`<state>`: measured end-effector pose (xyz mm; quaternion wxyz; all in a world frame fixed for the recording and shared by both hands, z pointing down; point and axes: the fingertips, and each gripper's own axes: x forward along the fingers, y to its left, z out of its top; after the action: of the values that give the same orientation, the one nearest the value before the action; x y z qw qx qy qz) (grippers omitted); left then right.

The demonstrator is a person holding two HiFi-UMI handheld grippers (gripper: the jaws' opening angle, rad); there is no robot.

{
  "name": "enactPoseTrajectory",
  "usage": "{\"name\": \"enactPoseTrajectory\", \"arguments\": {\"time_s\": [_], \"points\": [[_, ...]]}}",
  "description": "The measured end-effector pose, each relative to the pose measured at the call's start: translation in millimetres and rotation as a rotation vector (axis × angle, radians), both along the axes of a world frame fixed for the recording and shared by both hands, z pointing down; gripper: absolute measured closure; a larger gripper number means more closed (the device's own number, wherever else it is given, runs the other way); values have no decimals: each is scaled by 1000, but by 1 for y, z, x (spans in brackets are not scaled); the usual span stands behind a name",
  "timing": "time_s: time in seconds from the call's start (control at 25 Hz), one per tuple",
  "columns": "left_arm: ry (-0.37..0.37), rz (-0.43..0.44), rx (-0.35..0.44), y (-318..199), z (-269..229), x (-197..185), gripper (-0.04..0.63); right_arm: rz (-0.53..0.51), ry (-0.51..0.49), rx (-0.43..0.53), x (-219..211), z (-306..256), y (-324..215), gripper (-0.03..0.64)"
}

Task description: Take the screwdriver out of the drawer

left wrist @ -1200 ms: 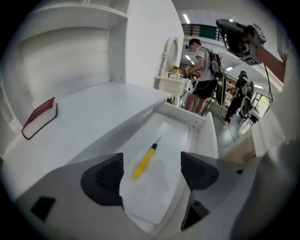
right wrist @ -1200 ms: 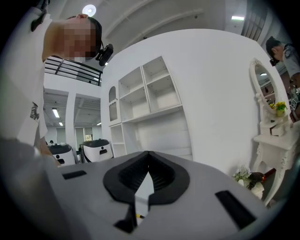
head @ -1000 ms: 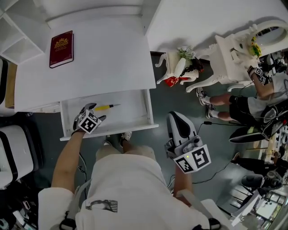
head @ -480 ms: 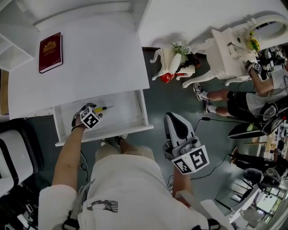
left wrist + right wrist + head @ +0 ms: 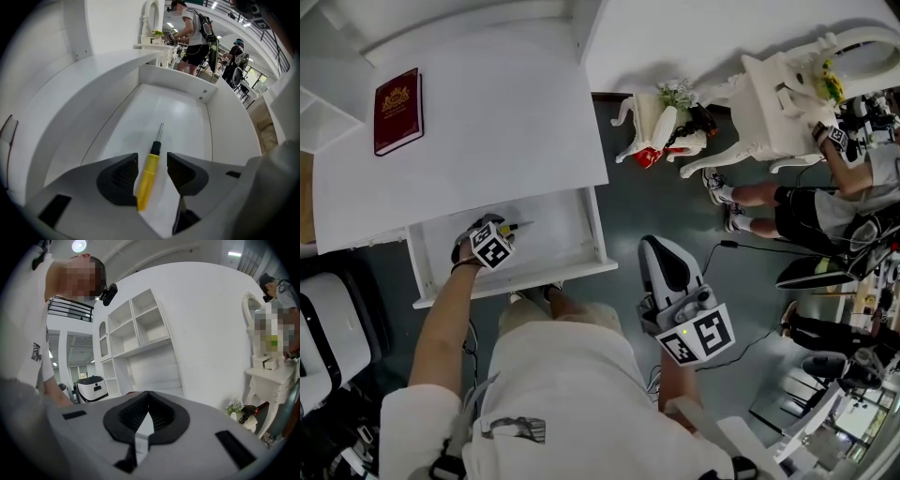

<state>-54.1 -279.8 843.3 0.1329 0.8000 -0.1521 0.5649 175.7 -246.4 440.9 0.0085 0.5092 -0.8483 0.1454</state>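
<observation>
A screwdriver [image 5: 149, 176] with a yellow handle and a thin metal shaft lies flat on the floor of the open white drawer [image 5: 173, 77]. My left gripper [image 5: 152, 159] points steeply down into the drawer and straddles the handle. Its jaws are closing: the left pad sits against the handle and a narrow gap shows at the right pad. In the head view the left gripper [image 5: 492, 234] covers most of the handle, and only the screwdriver's [image 5: 517, 226] tip end shows. My right gripper [image 5: 664, 251] hangs beside the drawer [image 5: 595, 234], shut and holding nothing.
A dark red book [image 5: 397, 111] lies on the white desk top [image 5: 487, 122] above the drawer. White ornate furniture [image 5: 769, 103] and a small flower stand [image 5: 661, 122] are on the floor to the right, where other people sit. A white shelf unit [image 5: 140, 329] stands against the wall.
My left gripper has sunk into the drawer and slid over the yellow handle, which now is mostly hidden under it in the head view. The right gripper has hardly moved.
</observation>
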Motion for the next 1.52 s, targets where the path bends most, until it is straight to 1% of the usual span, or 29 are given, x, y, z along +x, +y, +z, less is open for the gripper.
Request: {"name": "enactPoseTrajectory", "arguments": {"time_s": [0.12, 0.24, 0.4, 0.48, 0.6, 0.88, 1.0, 1.08, 1.24, 1.36, 1.52], "points": [[-6, 3, -7, 1, 6, 1, 394, 5, 0, -1, 1, 2, 3, 607], [-7, 10, 16, -3, 2, 4, 396, 19, 0, -5, 7, 4, 6, 607], [-17, 32, 15, -1, 4, 7, 404, 29, 0, -4, 11, 2, 8, 607], [-25, 28, 23, -2, 3, 6, 424, 31, -1, -3, 12, 1, 9, 607], [-31, 26, 8, 2, 5, 3, 440, 35, -2, -4, 12, 2, 12, 607], [-39, 9, 1, 6, 10, 3, 446, 46, -1, -4, 13, 2, 20, 607], [-69, 19, 13, 6, 13, 2, 456, 57, 3, -3, 14, 2, 27, 607], [-83, 18, 7, 7, 14, 3, 461, 66, 5, -2, 16, 1, 31, 607], [-111, 16, -7, 11, 14, 3, 499, 79, 8, 4, 18, -2, 38, 607], [-139, 25, 7, 12, 14, 1, 509, 89, 15, 15, 20, -5, 45, 607], [-112, -2, 29, 10, 4, 1, 512, 105, 15, 27, 23, -8, 55, 607]]}}
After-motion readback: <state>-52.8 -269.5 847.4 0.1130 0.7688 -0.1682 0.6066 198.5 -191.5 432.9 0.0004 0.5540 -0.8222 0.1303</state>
